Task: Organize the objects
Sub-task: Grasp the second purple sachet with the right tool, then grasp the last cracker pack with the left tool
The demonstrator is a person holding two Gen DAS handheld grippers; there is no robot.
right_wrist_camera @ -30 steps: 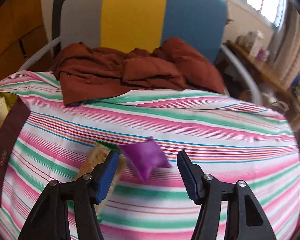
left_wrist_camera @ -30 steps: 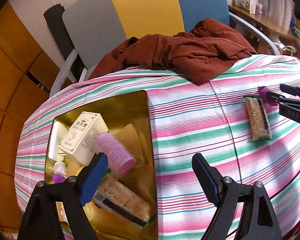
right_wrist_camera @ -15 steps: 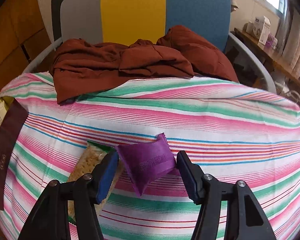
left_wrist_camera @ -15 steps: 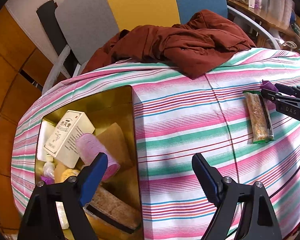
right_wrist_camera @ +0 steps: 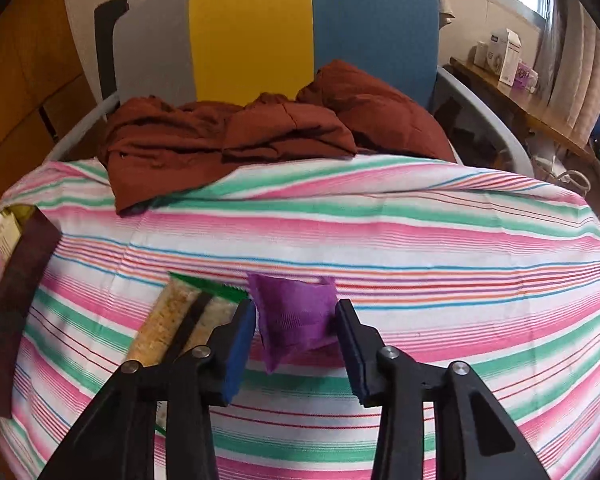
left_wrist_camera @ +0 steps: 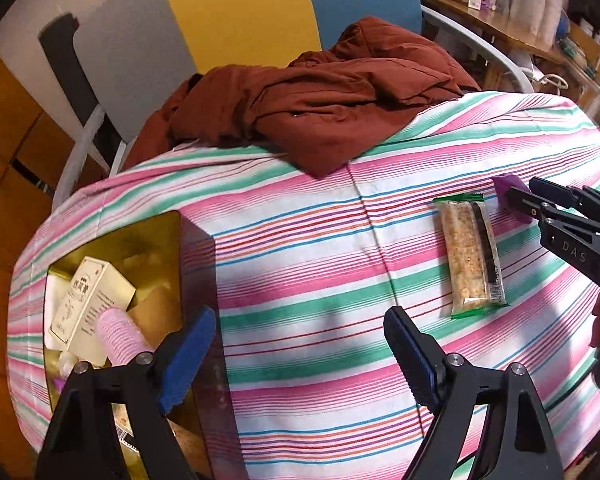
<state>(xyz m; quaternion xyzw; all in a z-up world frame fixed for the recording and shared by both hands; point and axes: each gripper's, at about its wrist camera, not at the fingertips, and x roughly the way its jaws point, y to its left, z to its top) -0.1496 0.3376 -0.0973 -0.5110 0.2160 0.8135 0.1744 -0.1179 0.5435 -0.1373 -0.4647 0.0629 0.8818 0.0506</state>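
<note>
Pouch [right_wrist_camera: 294,320], purple, lies tilted, one corner toward the camera, just right of the bar [right_wrist_camera: 172,320] on the striped surface [right_wrist_camera: 420,240], right gripper [right_wrist_camera: 296,344] just closing on it, left gripper [left_wrist_camera: 296,354] apart.

Both grippers, left gripper [left_wrist_camera: 296,354] and right gripper [right_wrist_camera: 296,344], are black plastic with 2 ribbed blue pads [right_wrist_camera: 240,344] each, silver screws [left_wrist_camera: 453,359] at the pivots, and "DAS" lettering [left_wrist_camera: 574,252] on the right one's side.

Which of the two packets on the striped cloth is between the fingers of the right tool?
The small purple packet: the right tool has just closed around it. The long snack bar lies beside it, outside the fingers.
</note>
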